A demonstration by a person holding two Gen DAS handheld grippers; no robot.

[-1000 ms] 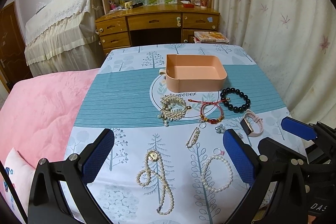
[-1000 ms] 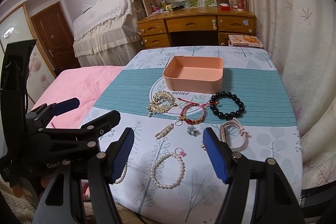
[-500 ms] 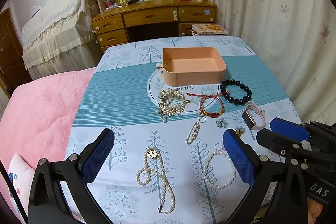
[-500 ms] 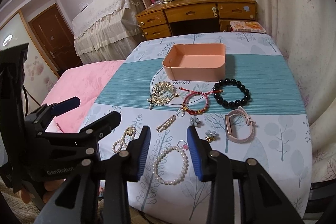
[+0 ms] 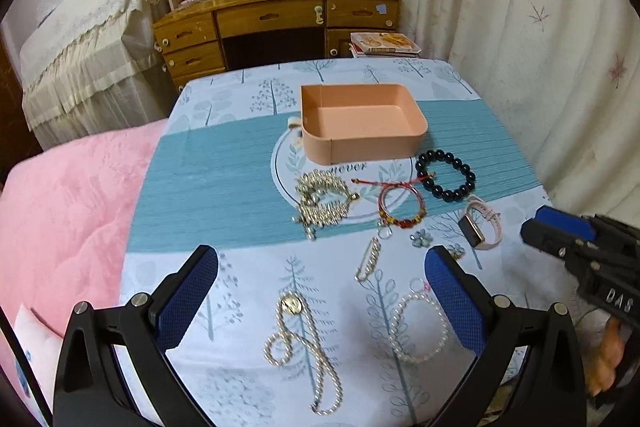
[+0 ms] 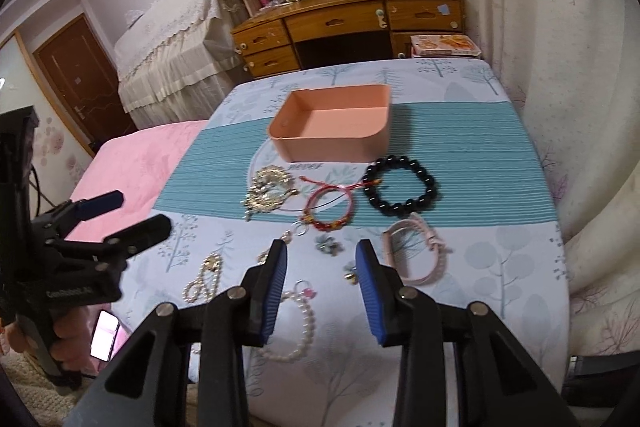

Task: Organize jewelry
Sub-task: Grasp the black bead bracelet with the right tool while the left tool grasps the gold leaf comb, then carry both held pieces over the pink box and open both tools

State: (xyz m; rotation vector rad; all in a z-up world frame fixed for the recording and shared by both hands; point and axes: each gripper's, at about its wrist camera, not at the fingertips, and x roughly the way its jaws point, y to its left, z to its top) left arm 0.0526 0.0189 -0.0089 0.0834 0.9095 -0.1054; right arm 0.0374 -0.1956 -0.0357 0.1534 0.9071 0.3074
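I'm looking down at a surface [image 5: 224, 187] w/ a tree-print cloth, jewelry spread across it. My left hand-held gripper [image 5: 320, 291] is hovering above the near edge, jaws spread wide, nothing between the blue pads. My right hand-held gripper [image 6: 322, 283] is hanging over the near-right part, jaws partly apart after just closing in, pinching nothing; a small flower charm [image 6: 329, 244] is lying on the cloth past the tips.

Toward the far side, an open peach tray [image 5: 362, 139] is sitting empty. Just in front of it, L to R: a gold and pearl cluster piece [image 5: 322, 201], a red cord bracelet [image 5: 400, 205], a black bead bracelet [image 5: 445, 175]. A pink-strap watch [image 5: 480, 227] is lying right of the red bracelet, near a second flower charm [image 5: 455, 250]. A pearl pin [image 5: 369, 259] is lying closer in. Nearest me, a long pearl necklace [image 5: 304, 347] w/ a gold pendant is lying looped at left, and a pearl bracelet [image 5: 418, 327] beside it at right.

A pink bed [image 5: 68, 219] is touching the surface at left; a wooden desk [image 5: 280, 19] is standing beyond.
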